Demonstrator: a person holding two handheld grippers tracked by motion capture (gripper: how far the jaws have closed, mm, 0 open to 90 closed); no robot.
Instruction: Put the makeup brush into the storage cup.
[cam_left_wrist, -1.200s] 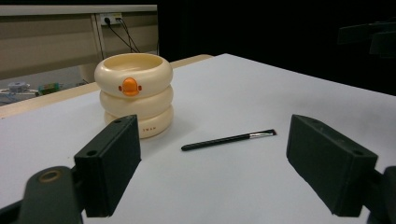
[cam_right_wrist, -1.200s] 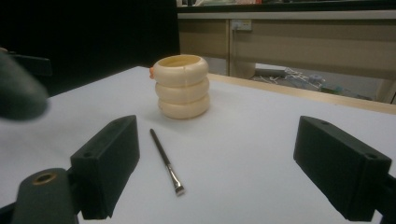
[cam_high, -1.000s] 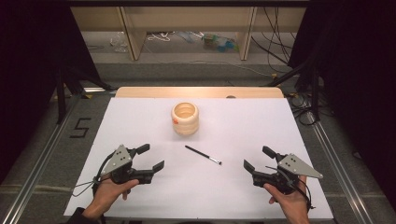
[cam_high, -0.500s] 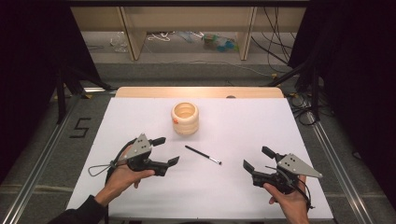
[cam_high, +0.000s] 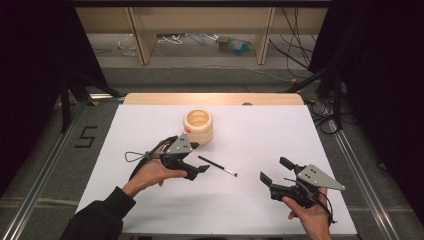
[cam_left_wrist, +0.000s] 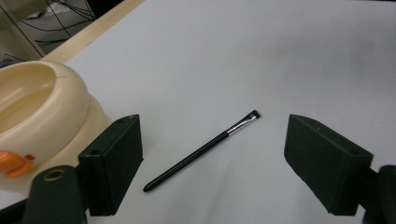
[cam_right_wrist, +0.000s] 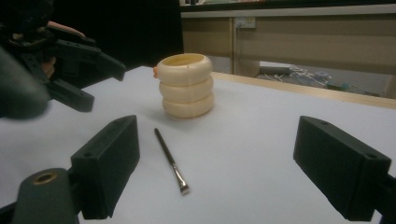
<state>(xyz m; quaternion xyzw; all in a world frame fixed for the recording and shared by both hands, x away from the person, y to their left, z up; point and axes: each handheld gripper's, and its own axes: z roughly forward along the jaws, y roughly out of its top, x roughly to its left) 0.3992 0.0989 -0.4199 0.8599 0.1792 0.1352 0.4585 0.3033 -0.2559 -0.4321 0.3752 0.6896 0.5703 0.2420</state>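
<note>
While both of my hands sit at the near edge of the white table (cam_high: 150, 120), I note the right claw (cam_high: 276, 171) lowest in the high view, held in my right hand (cam_high: 310, 217) with its jaws spread wide and nothing between them. Its grey three-cornered plate (cam_high: 319, 176) faces up. Through the right gripper view the two black jaws stand well apart, and the table shows bare between them up to the brush.

Left claw (cam_high: 196, 157) is a bit farther in, gripped by my left hand (cam_high: 150, 172), dark sleeve (cam_high: 97, 220) behind it. Jaws released here too, nothing held. In the left gripper view the slim black brush (cam_left_wrist: 201, 150) lies flat on the table in the gap between the jaws, touching neither; metal ferrule and bristle tip point away from the claw.

From the high view, the brush (cam_high: 217, 165) lies between the two claws, just beside the left one, well apart from the right.

Farther on: a cream ribbed holder (cam_high: 198, 126), three stacked rings, upright, open top, with a small orange bit at its rim (cam_left_wrist: 16, 164). It stands just beyond the left claw, apart from the brush.

Beyond that: wooden strip at the table's far edge (cam_high: 215, 98), then floor with loose cables (cam_high: 295, 45).
</note>
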